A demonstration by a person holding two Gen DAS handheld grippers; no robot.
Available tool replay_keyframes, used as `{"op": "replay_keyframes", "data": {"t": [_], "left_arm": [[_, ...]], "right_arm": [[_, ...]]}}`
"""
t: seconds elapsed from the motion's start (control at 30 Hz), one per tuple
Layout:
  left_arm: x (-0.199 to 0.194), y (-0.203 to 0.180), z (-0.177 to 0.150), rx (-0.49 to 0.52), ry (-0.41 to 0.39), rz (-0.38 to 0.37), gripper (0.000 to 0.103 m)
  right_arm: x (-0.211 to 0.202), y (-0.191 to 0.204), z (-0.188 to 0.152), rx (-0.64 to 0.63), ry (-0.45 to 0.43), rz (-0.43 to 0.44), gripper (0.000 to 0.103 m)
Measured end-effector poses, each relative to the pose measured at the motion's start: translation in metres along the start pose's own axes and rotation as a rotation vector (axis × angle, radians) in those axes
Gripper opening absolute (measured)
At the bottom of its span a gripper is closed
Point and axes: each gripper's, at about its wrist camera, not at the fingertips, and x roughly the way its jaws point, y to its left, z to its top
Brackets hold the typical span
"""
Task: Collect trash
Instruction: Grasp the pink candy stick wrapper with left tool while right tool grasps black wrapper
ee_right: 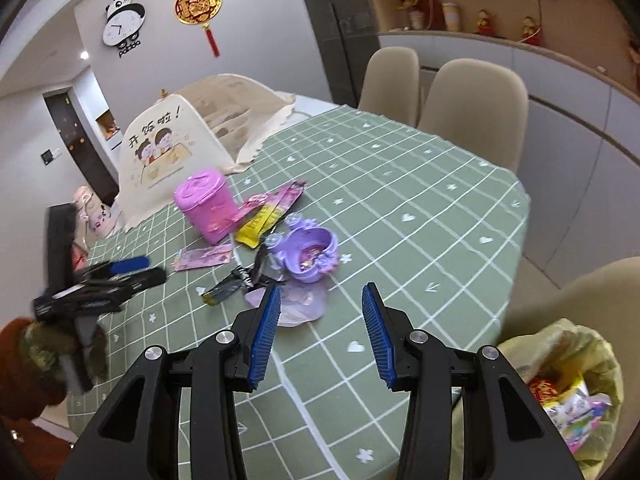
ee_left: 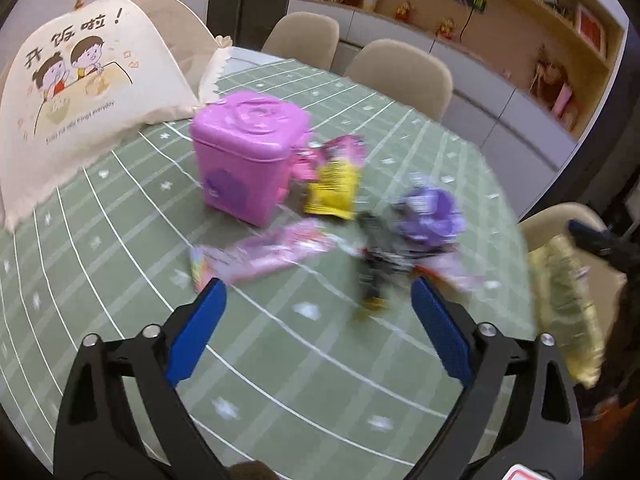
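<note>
Wrappers lie on the green checked tablecloth (ee_right: 420, 208): a yellow wrapper (ee_left: 334, 190) (ee_right: 256, 226), a pink flat wrapper (ee_left: 272, 256) (ee_right: 204, 258), a black wrapper (ee_left: 376, 268) (ee_right: 236, 282) and a pale purple wrapper (ee_right: 298, 304). A pink lidded box (ee_left: 246, 156) (ee_right: 210, 206) and a purple toy dish (ee_left: 434, 216) (ee_right: 308, 254) stand among them. My left gripper (ee_left: 318, 300) is open and empty above the cloth, just short of the wrappers; it also shows in the right wrist view (ee_right: 132, 270). My right gripper (ee_right: 320, 304) is open and empty near the purple wrapper.
A yellow-green trash bag (ee_right: 576, 384) (ee_left: 568, 308) with wrappers inside hangs off the table's right edge. A cream food cover (ee_left: 80, 92) (ee_right: 168, 156) stands at the back left. Beige chairs (ee_right: 472, 112) line the far side and right.
</note>
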Motion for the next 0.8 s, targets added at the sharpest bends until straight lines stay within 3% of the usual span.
{"op": "replay_keyframes", "data": {"t": [0.33,0.43,0.63,0.8], "left_arm": [[0.06,0.044,0.028,0.03,0.11,-0.008,0.083],[0.067,0.04,0.03,0.052,0.141,-0.037,0.078],[0.064,0.021,0.015,0.072,0.192,-0.11,0.076],[0.062,0.016,0.008,0.059,0.182,-0.074,0.068]], "right_arm": [[0.043,-0.007,-0.009,0.09,0.091,-0.079,0.041],[0.049,-0.008,-0.012,0.108,0.1,-0.069,0.041],[0.066,-0.007,-0.015,0.111,0.165,-0.051,0.041],[0.075,0.005,-0.016,0.04,0.176,-0.065,0.041]]}}
